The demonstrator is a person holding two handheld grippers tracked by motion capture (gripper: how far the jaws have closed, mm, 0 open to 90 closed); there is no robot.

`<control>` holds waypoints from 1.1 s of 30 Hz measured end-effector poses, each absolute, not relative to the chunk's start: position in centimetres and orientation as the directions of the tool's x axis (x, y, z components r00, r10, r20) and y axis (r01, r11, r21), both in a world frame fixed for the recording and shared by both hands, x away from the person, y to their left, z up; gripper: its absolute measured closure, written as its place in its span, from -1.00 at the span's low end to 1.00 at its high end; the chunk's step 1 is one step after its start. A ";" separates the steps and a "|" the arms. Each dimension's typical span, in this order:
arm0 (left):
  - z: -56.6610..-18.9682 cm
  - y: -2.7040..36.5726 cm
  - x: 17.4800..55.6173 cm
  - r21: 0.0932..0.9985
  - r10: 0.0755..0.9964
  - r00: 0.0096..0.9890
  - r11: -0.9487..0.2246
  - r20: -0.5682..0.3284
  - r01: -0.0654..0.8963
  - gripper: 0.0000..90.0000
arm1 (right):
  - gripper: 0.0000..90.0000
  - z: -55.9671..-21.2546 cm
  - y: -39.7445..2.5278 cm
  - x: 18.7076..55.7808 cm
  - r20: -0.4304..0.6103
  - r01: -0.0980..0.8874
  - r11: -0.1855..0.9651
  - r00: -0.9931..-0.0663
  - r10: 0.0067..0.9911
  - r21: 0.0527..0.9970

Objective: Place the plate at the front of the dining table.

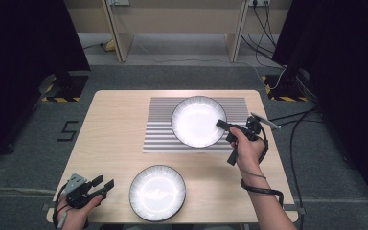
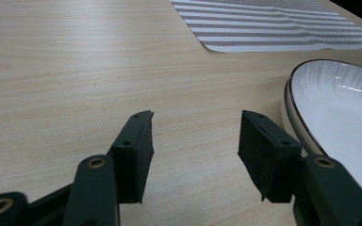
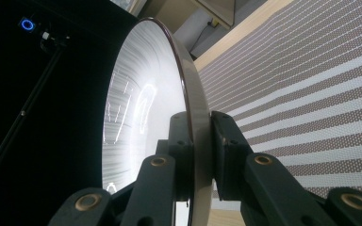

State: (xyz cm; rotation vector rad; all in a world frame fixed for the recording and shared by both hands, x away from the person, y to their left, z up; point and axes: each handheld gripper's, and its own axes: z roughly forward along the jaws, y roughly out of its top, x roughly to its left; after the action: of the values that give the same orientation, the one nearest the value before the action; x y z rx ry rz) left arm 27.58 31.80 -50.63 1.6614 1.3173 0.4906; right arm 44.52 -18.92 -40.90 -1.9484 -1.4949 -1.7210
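A white plate with a dark rim (image 1: 199,120) is over the striped placemat (image 1: 163,129) at the table's middle back. My right gripper (image 1: 223,125) is shut on its right rim; in the right gripper view the two jaws pinch the plate's edge (image 3: 198,136) from both sides. A second white plate (image 1: 157,192) sits on the bare wood near the front edge. My left gripper (image 1: 103,184) rests open at the front left, just left of that plate (image 2: 339,122), with nothing between its fingers (image 2: 134,150).
The wooden table (image 1: 115,139) has bare room on its left half. Black stands and cables flank the table on the grey floor, and a wooden desk frame stands at the back.
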 end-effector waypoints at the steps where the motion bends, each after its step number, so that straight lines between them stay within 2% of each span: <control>1: -50.6 31.8 27.6 0.842 0.910 0.346 0.007 -0.229 0.540 -0.01 | 0.77 -40.9 -19.0 44.6 0.814 0.727 -0.498 -0.145 0.563 0.473; 33: -50.7 31.7 27.7 0.840 0.910 0.344 0.007 -0.230 0.543 0.00 | 0.76 -41.3 -19.7 47.1 0.826 0.710 -0.547 -0.087 0.557 0.444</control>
State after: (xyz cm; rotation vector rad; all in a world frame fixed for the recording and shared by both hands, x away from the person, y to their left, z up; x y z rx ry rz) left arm 27.65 31.71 -50.70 1.6615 1.3199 0.4870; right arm 47.14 -19.73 -41.34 -2.0257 -1.4199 -1.7092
